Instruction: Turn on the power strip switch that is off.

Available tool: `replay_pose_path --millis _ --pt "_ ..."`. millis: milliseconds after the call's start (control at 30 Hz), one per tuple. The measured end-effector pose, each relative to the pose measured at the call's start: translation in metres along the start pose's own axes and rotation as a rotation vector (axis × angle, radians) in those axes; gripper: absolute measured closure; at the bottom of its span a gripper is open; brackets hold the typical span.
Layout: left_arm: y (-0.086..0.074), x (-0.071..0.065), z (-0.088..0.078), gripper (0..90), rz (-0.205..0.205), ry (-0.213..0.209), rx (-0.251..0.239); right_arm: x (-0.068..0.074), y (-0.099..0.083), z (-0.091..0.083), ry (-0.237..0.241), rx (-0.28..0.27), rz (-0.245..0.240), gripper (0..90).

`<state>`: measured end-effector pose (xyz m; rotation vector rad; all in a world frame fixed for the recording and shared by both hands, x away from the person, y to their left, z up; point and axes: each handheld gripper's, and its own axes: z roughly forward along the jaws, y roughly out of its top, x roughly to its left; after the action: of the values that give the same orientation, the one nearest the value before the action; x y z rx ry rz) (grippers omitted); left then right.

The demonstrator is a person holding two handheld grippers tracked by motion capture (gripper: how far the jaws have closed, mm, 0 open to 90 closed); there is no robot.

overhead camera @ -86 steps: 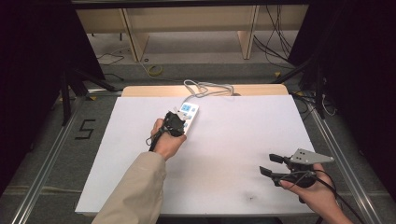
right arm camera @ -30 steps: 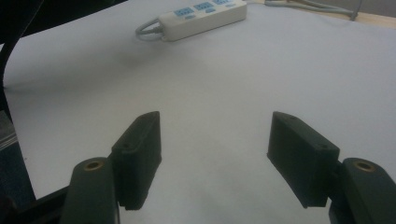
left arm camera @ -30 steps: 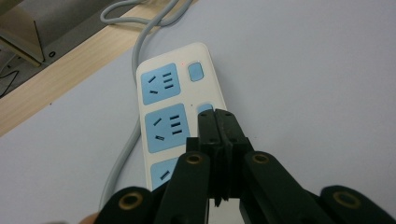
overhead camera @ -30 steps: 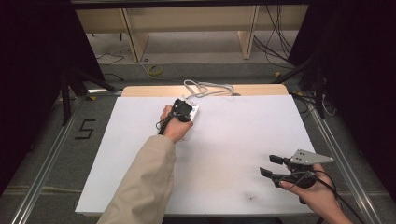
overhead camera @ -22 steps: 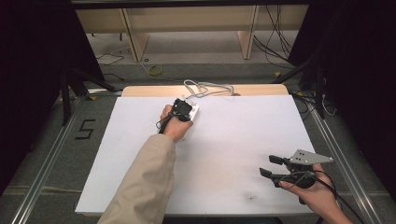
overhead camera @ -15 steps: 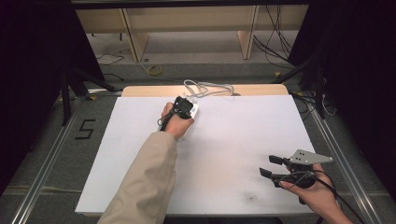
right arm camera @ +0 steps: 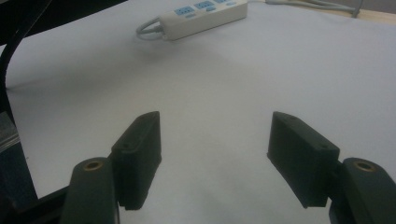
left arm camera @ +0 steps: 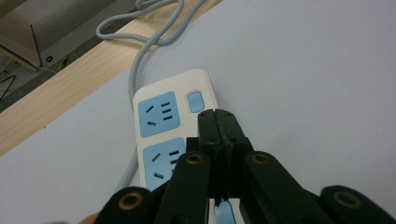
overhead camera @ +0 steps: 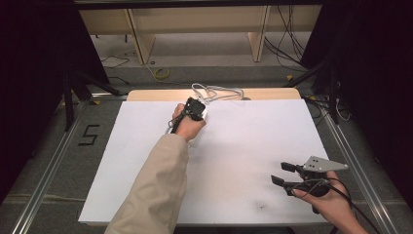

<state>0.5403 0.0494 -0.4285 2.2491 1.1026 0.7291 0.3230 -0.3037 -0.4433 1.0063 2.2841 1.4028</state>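
The power strip (overhead camera: pixel 202 113) lies at the table's (overhead camera: pixel 253 146) far edge under the left gripper (overhead camera: pixel 194 108), which has reached farther forward than earlier. In the left gripper view, shut jaws sit over the smooth white strip, just short of its blue switch (left arm camera: pixel 195 101). In the right gripper view, the right gripper (right arm camera: pixel 215 156) gapes, empty, strip far-left.

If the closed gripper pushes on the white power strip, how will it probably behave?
The power strip looks rigid and lies flat, so it should slide on the smooth white table rather than tip. Its looped grey cable looks floppy and may drag or turn it.
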Motion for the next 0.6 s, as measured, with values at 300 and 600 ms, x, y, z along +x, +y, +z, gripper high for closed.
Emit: replay_pose_path --millis 300,600 --pt "-0.001 0.002 0.006 89.9 -0.003 -0.003 -0.002 0.0 0.0 0.0 0.001 0.0 0.002 35.1" --pt "-0.004 0.004 0.016 89.9 -0.011 -0.002 0.02 0.0 -0.001 0.0 0.002 0.001 0.002 35.1"
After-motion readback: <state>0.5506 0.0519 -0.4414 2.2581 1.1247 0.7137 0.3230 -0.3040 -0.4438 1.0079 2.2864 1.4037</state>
